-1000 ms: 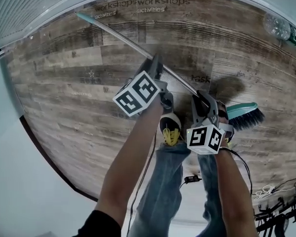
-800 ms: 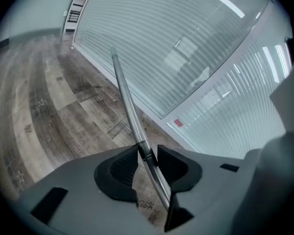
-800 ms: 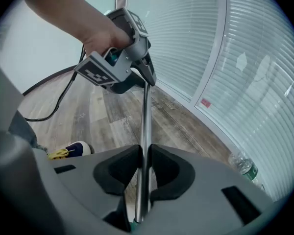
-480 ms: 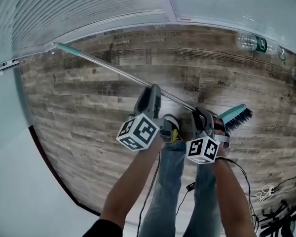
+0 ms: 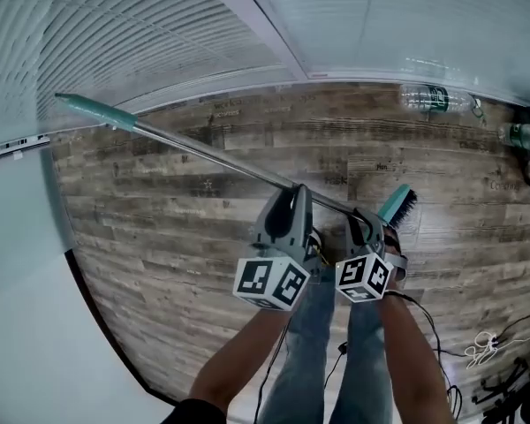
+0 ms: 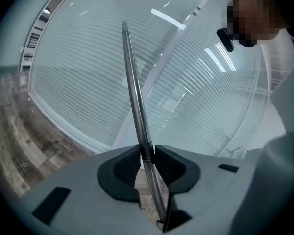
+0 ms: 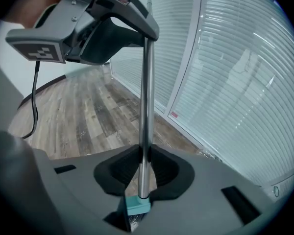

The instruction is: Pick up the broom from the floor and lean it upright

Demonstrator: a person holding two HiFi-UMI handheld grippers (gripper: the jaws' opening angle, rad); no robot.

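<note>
The broom has a silver pole (image 5: pixel 203 155), a teal grip end (image 5: pixel 84 107) and a teal head with dark bristles (image 5: pixel 397 208). It is lifted at a slant, its grip end up in front of the blinds. My left gripper (image 5: pixel 298 197) is shut on the pole at mid-length; its jaws have just been closing with the pole (image 6: pixel 134 92) between them, and the pads (image 6: pixel 162 163) press on it. My right gripper (image 5: pixel 360 219) is shut on the pole (image 7: pixel 146 82) just above the broom head (image 7: pixel 136 204). The left gripper (image 7: pixel 115 21) shows higher up the pole in the right gripper view.
A glass wall with white blinds (image 5: pixel 203 34) runs along the far side of the wood floor (image 5: pixel 159 219). Two plastic bottles (image 5: pixel 433 98) (image 5: pixel 523 135) lie at the far right. Cables (image 5: pixel 481 343) and a black stand (image 5: pixel 503 387) sit at the lower right. The person's legs (image 5: pixel 327 343) are below the grippers.
Both grippers have risen with the broom. The pole's grip end has lifted off the floor and swung up toward the blinds, and the broom head has turned end-on.
</note>
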